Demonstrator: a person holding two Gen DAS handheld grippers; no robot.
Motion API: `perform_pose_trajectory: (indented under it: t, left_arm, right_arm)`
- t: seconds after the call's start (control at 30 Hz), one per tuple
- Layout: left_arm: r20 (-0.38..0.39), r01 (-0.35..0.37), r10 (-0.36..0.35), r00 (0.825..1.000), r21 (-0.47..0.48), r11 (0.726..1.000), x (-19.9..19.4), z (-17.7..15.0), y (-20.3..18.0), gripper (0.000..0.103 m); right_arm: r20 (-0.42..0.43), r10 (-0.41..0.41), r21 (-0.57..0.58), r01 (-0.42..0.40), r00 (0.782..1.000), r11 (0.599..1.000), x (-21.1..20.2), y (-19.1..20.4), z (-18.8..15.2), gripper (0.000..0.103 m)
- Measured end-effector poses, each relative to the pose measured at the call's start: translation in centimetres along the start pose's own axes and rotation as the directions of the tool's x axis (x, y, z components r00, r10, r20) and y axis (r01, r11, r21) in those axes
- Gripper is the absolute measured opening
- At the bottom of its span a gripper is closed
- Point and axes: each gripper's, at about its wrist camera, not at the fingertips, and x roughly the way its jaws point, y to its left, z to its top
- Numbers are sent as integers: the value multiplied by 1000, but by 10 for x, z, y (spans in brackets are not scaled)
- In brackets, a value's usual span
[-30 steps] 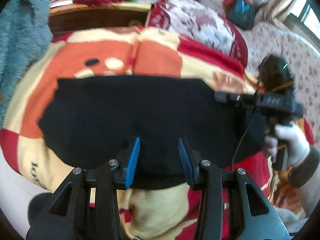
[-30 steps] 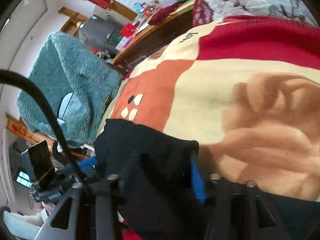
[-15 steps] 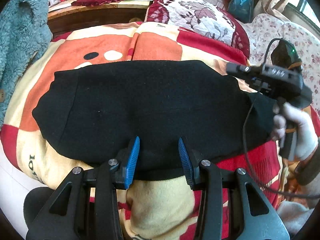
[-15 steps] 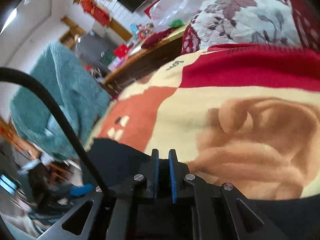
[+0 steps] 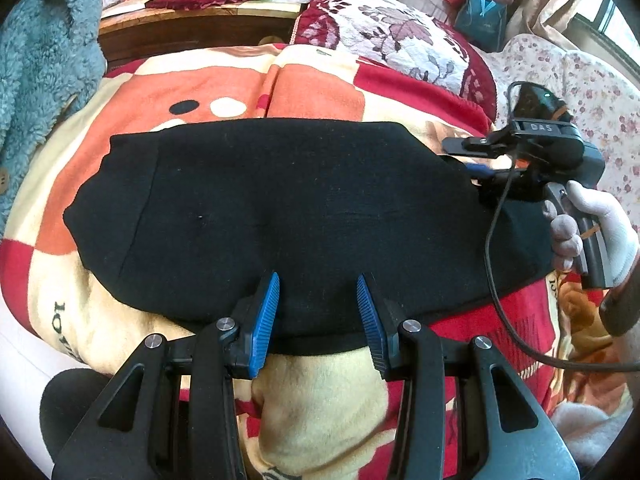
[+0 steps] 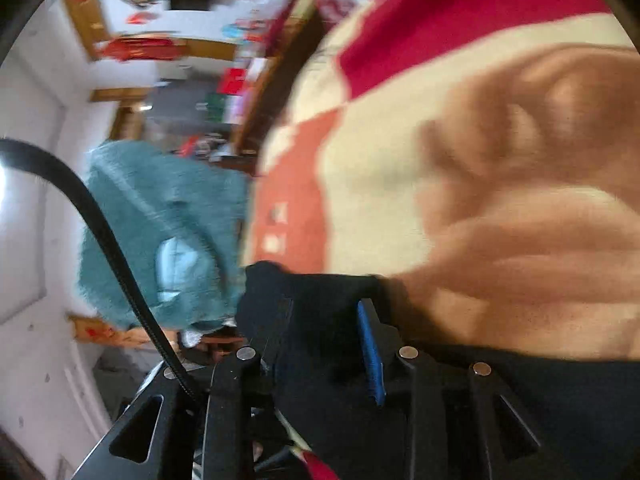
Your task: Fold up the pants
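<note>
Lying flat, the pants [image 5: 288,216] reach between the left gripper [image 5: 318,312]'s wide-apart fingers (right gripper [image 6: 326,344]'s likewise straddle cloth).

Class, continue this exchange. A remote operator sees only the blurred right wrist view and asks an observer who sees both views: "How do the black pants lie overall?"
Observer: In the left wrist view the black pants lie flat, stretched sideways across the patterned blanket.
Operator: Where is the left gripper?
Observer: The left gripper is open over the pants' near edge, with nothing between its fingers.
Operator: And the right gripper, seen from outside?
Observer: The right gripper is at the pants' right end, held by a white-gloved hand.
</note>
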Motion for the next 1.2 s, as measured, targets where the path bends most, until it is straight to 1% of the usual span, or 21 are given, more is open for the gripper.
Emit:
perform_pose_trajectory:
  t: [0.07, 0.13, 0.23, 0.27, 0.37, 0.47, 0.5, 0.53, 0.57, 0.6, 0.63, 0.67, 0.73, 0.77, 0.83, 0.9, 0.97, 1.0, 1.03, 1.1, 1.2]
  left_arm:
    - [0, 4, -4, 1000, -2, 1000, 1, 0, 1, 40]
    - [-2, 1, -1, 1000, -7, 1000, 1, 1, 0, 40]
    - [1, -4, 4, 1000, -14, 1000, 1, 1, 0, 40]
    - [3, -5, 5, 1000, -12, 1000, 1, 0, -1, 40]
    - [4, -5, 5, 1000, -7, 1000, 1, 0, -1, 40]
    - [1, -14, 14, 1000, -4, 1000, 1, 0, -2, 40]
    - [1, -16, 16, 1000, -3, 1000, 1, 0, -2, 40]
    - [3, -19, 19, 1000, -1, 1000, 1, -1, -2, 40]
    - [3, -20, 20, 1000, 1, 1000, 1, -1, -2, 40]
    - [4, -19, 19, 1000, 2, 1000, 1, -1, -2, 40]
    - [7, -17, 17, 1000, -1, 1000, 1, -2, -2, 40]
    - [8, -17, 17, 1000, -3, 1000, 1, -2, -2, 40]
    - [9, -23, 23, 1000, -6, 1000, 2, -2, -2, 40]
    - [9, -27, 27, 1000, -4, 1000, 2, -2, -3, 40]
    - [8, -31, 31, 1000, 2, 1000, 2, -2, -4, 40]
    - [7, -21, 21, 1000, -2, 1000, 1, -2, -3, 40]
    - [7, -13, 13, 1000, -1, 1000, 1, -2, -2, 40]
    - [8, -14, 14, 1000, 5, 1000, 0, -2, -2, 40]
    - [12, -19, 18, 1000, 14, 1000, -1, -2, -3, 40]
    - [15, -33, 33, 999, 39, 999, -3, -2, -8, 40]
    - [12, -18, 18, 1000, 37, 999, -5, 2, -11, 40]
  right_arm:
    - [6, -11, -40, 12, 1000, 999, -10, 5, 1, 30]
    - [-22, -15, -39, 14, 1000, 999, -12, 5, 2, 34]
    - [-81, -37, -55, 32, 996, 998, 1, 3, 1, 36]
    - [-82, -31, -62, 26, 996, 998, 4, 5, 2, 36]
    - [-96, 30, -58, -36, 995, 998, 14, 10, 6, 37]
    - [-111, -15, -85, 5, 994, 996, 32, 15, 9, 37]
    - [-86, -21, -92, 13, 996, 996, 33, 16, 9, 35]
    - [-39, -26, -102, 22, 999, 995, 32, 18, 9, 25]
    - [-11, -39, -113, 38, 999, 993, 31, 20, 6, 20]
    - [41, -61, -143, 67, 997, 987, 26, 24, 3, 15]
    - [86, -66, -168, 80, 994, 983, 21, 27, -1, 12]
    - [141, -74, -190, 100, 987, 977, 15, 30, -4, 11]
    - [239, -187, -230, 243, 953, 942, 9, 33, -14, 12]
    - [250, -225, -232, 283, 942, 930, 11, 31, -17, 12]
    - [229, -187, -191, 232, 955, 954, 14, 18, -19, 12]
    - [268, -127, -158, 174, 955, 972, 2, 17, -20, 12]
    - [285, -100, -140, 145, 953, 980, -9, 22, -21, 13]
    - [286, -108, -148, 155, 952, 977, -13, 26, -21, 19]
    - [288, -129, -165, 182, 949, 969, -18, 29, -23, 30]
    - [291, -184, -216, 251, 939, 943, -30, 39, -30, 46]
    - [272, -239, -244, 307, 932, 920, -44, 40, -44, 46]
